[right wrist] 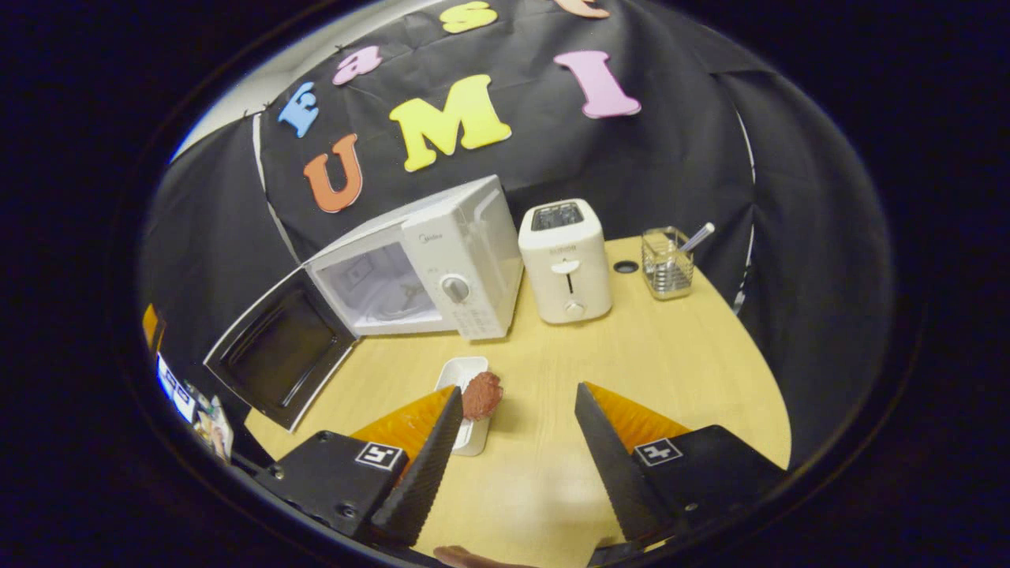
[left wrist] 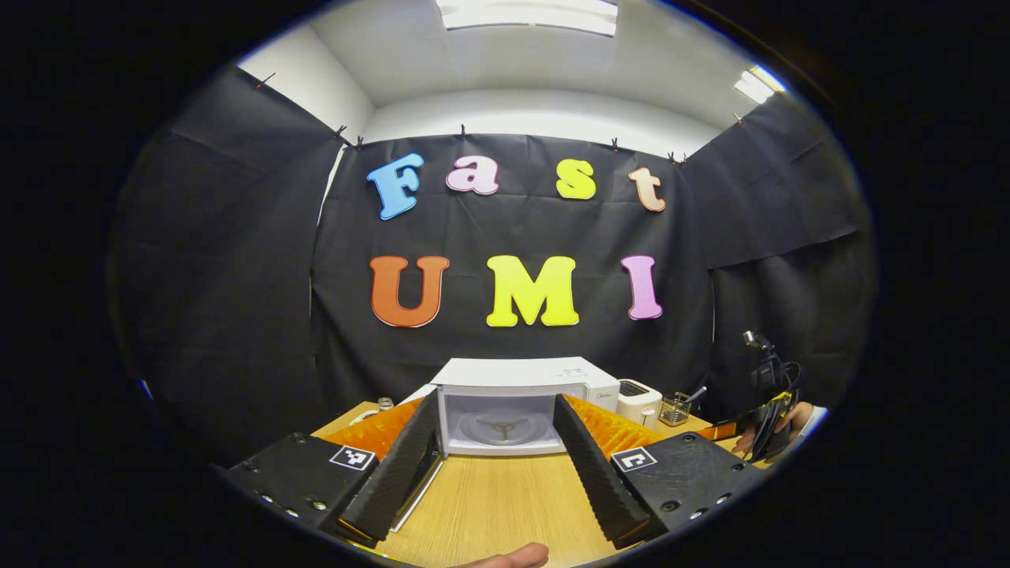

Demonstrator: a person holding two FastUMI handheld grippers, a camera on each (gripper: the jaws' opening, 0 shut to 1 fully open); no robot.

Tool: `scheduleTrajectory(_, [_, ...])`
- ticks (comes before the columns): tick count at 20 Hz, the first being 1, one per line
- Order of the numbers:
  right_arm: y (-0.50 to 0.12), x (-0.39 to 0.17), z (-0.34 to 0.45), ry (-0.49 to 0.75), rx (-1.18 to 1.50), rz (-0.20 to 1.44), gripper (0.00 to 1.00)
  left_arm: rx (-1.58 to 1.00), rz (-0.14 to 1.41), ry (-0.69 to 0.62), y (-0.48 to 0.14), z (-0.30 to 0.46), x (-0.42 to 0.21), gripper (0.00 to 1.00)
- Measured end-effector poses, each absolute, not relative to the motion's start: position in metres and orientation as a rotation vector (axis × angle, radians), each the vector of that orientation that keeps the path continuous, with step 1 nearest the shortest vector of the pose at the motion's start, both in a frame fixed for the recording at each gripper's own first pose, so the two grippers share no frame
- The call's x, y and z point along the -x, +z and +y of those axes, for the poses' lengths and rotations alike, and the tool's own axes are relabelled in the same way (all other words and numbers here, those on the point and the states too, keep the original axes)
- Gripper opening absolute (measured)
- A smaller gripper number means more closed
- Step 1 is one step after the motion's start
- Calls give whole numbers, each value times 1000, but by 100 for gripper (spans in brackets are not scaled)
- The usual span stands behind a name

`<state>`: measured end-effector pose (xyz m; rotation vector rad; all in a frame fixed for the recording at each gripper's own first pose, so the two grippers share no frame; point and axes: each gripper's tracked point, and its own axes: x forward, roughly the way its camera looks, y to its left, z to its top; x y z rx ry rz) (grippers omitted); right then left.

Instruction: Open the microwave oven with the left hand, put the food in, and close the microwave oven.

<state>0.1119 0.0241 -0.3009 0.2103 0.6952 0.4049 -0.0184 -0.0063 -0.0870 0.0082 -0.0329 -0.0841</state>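
The white microwave (right wrist: 442,264) stands at the back of the wooden table (right wrist: 671,355) with its door (right wrist: 280,355) swung wide to the left. Its cavity (left wrist: 501,422) shows a bare turntable. A brown-red piece of food (right wrist: 481,394) lies on a small white dish (right wrist: 461,371) in front of the microwave. My right gripper (right wrist: 518,390) is open above the table, its left finger just beside the food and not holding it. My left gripper (left wrist: 495,398) is open, pointing straight at the cavity from some way back, with the door's edge (left wrist: 414,493) by its left finger.
A white toaster (right wrist: 564,260) stands right of the microwave, and a wire holder (right wrist: 667,264) with a utensil farther right. A hand holding the other gripper (left wrist: 769,418) shows at the right of the left gripper view. Black cloth walls the table in.
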Motion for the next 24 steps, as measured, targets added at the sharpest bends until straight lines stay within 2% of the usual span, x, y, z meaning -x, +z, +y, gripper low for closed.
scheduleTrajectory(3, [-323,-117,44,505,-322,802,86,-24,-21,-115,-94,-18,22,93])
scheduleTrajectory(4, [-329,-120,50,530,-348,829,70,-35,-17,-124,-96,-20,23,93])
scheduleTrajectory(5, [-335,-122,55,547,-373,852,81,-39,-12,-130,-98,-21,26,93])
scheduleTrajectory(7, [-343,-127,67,588,-433,893,76,-34,0,-144,-103,-24,30,93])
scheduleTrajectory(8, [-347,-129,74,606,-461,915,72,-33,7,-148,-105,-24,31,93])
scheduleTrajectory(9, [-353,-133,79,610,-485,928,57,-37,12,-146,-108,-21,31,93])
scheduleTrajectory(10, [-360,-136,82,605,-500,951,49,-44,17,-137,-110,-16,31,82])
scheduleTrajectory(11, [-368,-135,80,578,-513,984,55,-50,24,-128,-113,-11,30,93])
scheduleTrajectory(12, [-369,-135,86,561,-550,970,7,-52,28,-123,-115,-9,29,93])
scheduleTrajectory(13, [-364,-133,82,562,-529,959,17,-52,33,-120,-117,-7,29,93])
scheduleTrajectory(14, [-362,-131,83,565,-499,942,11,-48,43,-119,-120,-6,30,93])
scheduleTrajectory(15, [-358,-124,83,568,-471,928,11,-42,47,-118,-121,-3,32,82])
scheduleTrajectory(16, [-354,-119,84,568,-442,915,11,-35,46,-115,-120,0,32,93])
scheduleTrajectory(24, [-296,-78,95,572,-242,736,11,5,1,-105,-109,22,58,93])
